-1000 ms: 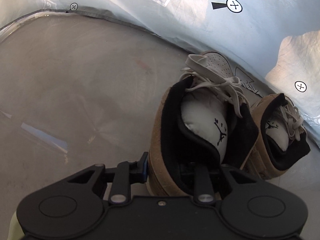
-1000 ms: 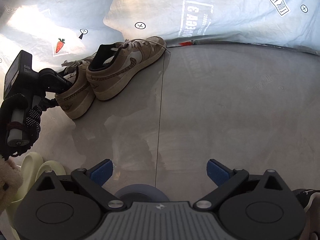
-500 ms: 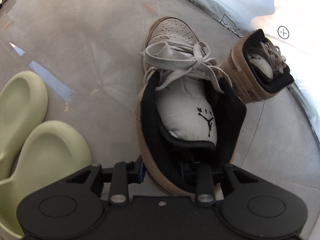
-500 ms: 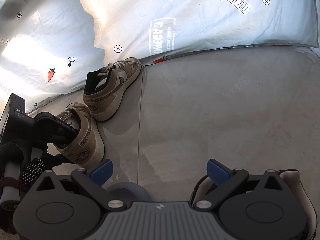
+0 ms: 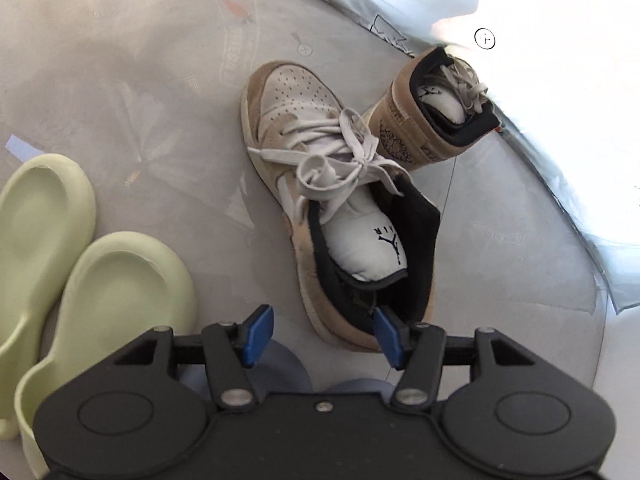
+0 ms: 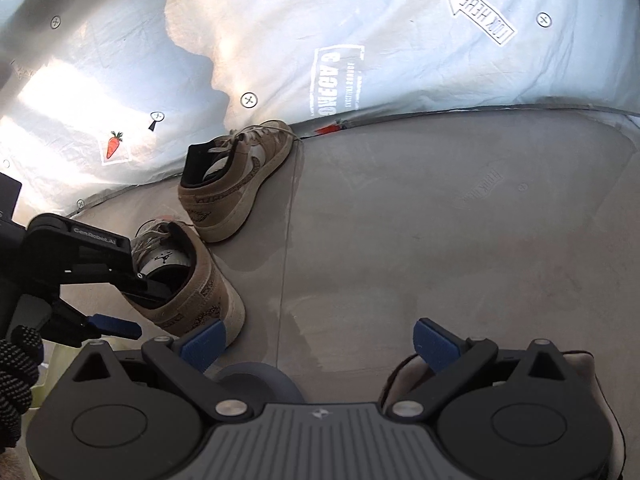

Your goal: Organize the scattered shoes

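A tan and white sneaker (image 5: 320, 184) stands on the grey floor, toe pointing away, heel nearest my left gripper (image 5: 322, 336). Its jaws are opening. One blue pad sits at the heel collar, the other stands clear of the shoe's side, and neither presses on it. The matching sneaker (image 5: 432, 120) stands behind it by the sheet's edge. From the right wrist I see both sneakers, the near one (image 6: 192, 280) and the far one (image 6: 236, 184), with the left gripper (image 6: 136, 308) at the near one's heel. My right gripper (image 6: 318, 344) is open and holds nothing.
Two pale green slippers (image 5: 112, 280) lie side by side at the left. A silvery sheet (image 6: 360, 40) printed with marks rises behind the floor mat (image 6: 440, 220). Another shoe (image 6: 600, 392) shows under the right gripper. A gloved hand (image 6: 16, 380) holds the left gripper.
The left gripper drew the near sneaker away from the sheet and its mate, toward the slippers, then opened off the heel and lifted back. The right gripper barely shifted.
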### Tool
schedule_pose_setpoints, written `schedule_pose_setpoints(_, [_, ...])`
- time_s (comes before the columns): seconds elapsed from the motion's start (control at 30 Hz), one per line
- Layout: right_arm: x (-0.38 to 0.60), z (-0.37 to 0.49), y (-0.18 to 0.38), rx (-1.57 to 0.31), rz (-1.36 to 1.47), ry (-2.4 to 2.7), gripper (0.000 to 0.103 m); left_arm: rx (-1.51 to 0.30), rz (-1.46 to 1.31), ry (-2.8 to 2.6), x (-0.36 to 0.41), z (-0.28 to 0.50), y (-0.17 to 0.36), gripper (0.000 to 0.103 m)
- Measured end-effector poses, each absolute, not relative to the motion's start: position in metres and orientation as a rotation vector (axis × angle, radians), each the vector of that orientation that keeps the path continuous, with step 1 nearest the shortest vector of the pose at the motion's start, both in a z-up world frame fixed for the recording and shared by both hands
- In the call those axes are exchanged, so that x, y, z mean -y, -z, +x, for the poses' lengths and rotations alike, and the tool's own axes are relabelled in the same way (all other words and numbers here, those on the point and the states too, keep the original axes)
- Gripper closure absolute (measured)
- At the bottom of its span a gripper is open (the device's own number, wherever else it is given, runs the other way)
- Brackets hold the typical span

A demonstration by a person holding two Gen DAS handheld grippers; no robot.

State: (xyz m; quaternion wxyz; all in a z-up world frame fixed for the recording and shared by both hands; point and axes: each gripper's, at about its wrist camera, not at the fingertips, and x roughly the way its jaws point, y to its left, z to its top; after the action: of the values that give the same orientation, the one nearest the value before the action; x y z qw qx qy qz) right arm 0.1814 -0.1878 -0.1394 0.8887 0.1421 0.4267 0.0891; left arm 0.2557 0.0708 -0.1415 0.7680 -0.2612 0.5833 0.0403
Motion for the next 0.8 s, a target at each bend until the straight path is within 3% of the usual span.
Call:
schedule_pose_setpoints(0.43, [0.054, 0.246, 0.171, -0.882, -0.124, -0.429, 0.004, -1.211, -0.53, -0.178, -0.132, 0.241, 0.149, 0.046])
schedule_pose_setpoints(0.8, [0.156, 0.294, 0.181, -0.903, 0.016, 0.003, 0.008, -1.192, -0.53, -0.15, -0.134, 0.249, 0.156, 0.046])
